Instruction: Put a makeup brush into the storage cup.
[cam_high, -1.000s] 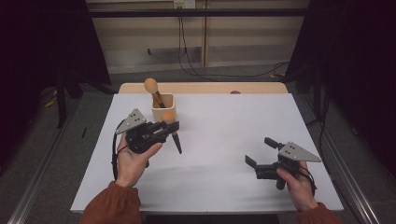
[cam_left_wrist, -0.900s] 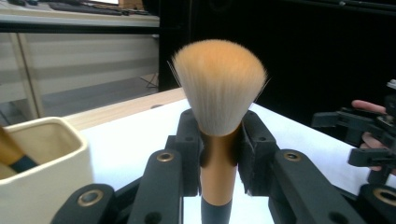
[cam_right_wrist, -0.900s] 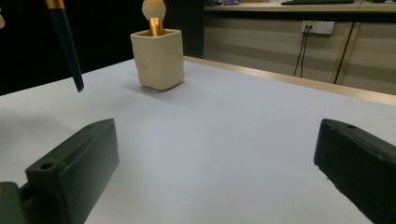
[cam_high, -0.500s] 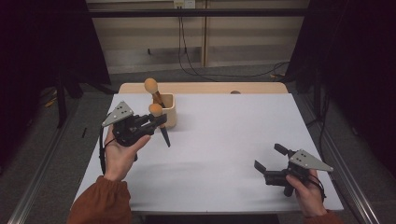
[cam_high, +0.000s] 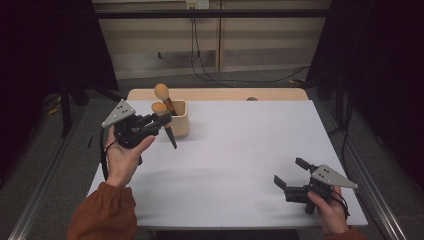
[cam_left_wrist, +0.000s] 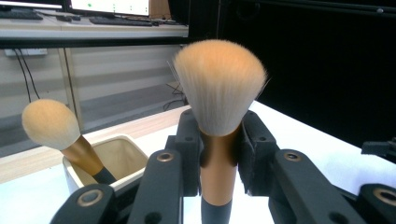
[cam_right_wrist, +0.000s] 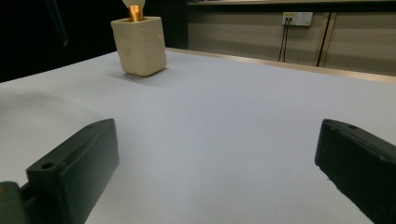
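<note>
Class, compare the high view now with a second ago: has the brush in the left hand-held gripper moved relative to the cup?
Yes. The brush in the left hand-held gripper has shifted left of the cup, toward the table's left edge.

In the right gripper view, the brush (cam_right_wrist: 134, 10) in the cup (cam_right_wrist: 140, 45) near the table's far left corner is cut off by the top edge, so its soft head is out of sight. In the left gripper view, the held brush (cam_left_wrist: 218, 116) loses its dark handle at the bottom edge. The cup (cam_left_wrist: 112, 161) there is partly hidden behind the black jaws.
</note>
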